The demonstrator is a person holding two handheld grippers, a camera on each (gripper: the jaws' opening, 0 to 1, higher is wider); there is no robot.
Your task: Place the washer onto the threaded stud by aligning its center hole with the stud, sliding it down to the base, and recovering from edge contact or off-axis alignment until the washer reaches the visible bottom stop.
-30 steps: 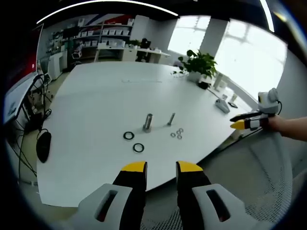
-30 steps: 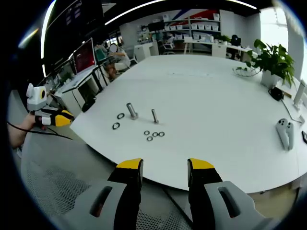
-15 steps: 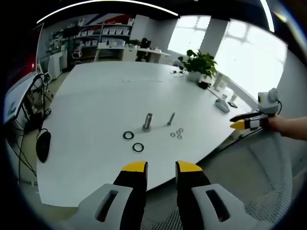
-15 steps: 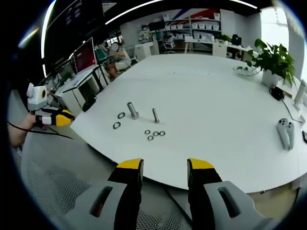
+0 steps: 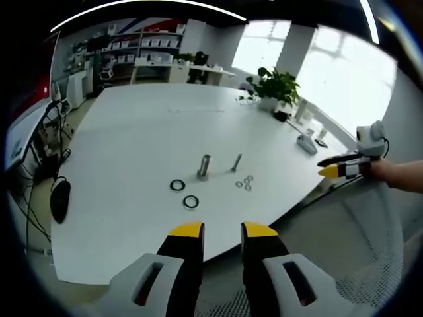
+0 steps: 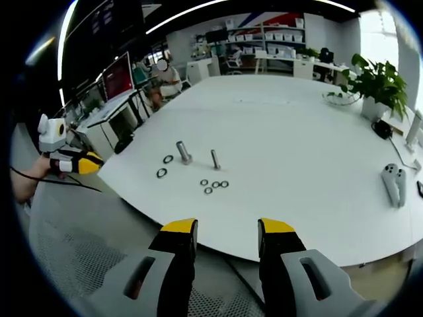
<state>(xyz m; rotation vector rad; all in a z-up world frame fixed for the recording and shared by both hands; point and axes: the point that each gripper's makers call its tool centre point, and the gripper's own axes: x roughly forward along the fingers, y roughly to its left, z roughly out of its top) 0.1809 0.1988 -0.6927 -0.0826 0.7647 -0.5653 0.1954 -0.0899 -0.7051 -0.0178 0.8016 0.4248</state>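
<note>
Both grippers empty, off the table.
I see left gripper [image 5: 221,230] and right gripper [image 6: 228,226] jaws apart, touching nothing, washers [image 6: 215,185] untouched.

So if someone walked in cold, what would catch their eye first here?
Two upright studs, thick stud and thin stud, mid-table with black rings and small washers beside them. Both grippers, left gripper and right gripper, hang open off the white table edge, holding nothing.
</note>
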